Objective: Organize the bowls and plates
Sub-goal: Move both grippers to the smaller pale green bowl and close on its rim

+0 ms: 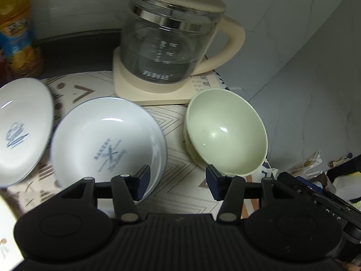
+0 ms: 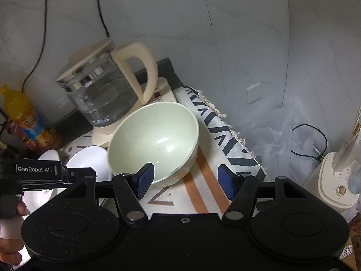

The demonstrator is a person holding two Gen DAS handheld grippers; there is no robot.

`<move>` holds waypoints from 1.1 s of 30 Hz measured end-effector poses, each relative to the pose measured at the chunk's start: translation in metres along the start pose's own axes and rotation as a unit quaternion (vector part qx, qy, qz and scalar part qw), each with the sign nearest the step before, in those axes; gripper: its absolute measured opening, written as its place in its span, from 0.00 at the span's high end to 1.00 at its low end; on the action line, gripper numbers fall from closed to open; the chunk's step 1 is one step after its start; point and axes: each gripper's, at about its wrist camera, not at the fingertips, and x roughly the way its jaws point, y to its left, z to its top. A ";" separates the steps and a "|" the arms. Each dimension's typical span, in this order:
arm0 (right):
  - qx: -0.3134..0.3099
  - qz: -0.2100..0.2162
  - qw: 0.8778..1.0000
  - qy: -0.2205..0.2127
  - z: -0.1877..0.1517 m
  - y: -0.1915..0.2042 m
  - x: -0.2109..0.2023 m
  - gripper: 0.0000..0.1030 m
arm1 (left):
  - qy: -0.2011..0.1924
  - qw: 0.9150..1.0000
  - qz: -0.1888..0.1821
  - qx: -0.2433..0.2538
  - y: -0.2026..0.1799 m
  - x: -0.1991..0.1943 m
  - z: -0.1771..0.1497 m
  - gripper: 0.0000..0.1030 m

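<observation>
**Hand-held grippers hover spread over the bowls, nothing gripped**

Right hand-held gripper (image 2: 185, 181) hangs with its blue pads apart over the patterned cloth; its left pad overlaps the near rim of the pale green bowl (image 2: 155, 140) in view, though contact cannot be confirmed. Left hand-held gripper (image 1: 177, 179) is likewise spread and empty, between the white bowl with blue print (image 1: 106, 142) and the green bowl. A second white printed dish (image 1: 21, 126) sits further left. All three rest on the cloth-covered counter (image 1: 178, 158), in front of the glass kettle (image 1: 167, 40).

The dishes look like glazed ceramic: rigid, fairly heavy, slick and breakable. The rim is likely the only hold, one pad inside the wall and one outside, squeezed firmly, since glaze slips and a tilted bowl could swing
</observation>
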 end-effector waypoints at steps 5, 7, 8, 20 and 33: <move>0.000 -0.004 1.000 0.017 0.005 0.000 0.021 0.40 | 0.012 1.000 -0.003 0.003 -0.005 0.024 0.010 0.49; 0.001 -0.005 1.000 0.023 0.006 0.001 0.028 0.41 | 0.017 1.000 -0.004 0.002 -0.006 0.032 0.012 0.49; 0.002 -0.006 1.000 0.026 0.006 0.001 0.032 0.41 | 0.020 1.000 -0.004 0.003 -0.007 0.036 0.013 0.49; 0.012 0.000 0.999 0.050 0.004 0.004 0.061 0.61 | 0.049 0.998 -0.014 0.025 -0.019 0.073 0.016 0.57; -0.029 -0.007 0.999 0.018 0.003 0.021 0.040 0.77 | 0.045 0.999 -0.020 0.012 -0.019 0.072 0.008 0.82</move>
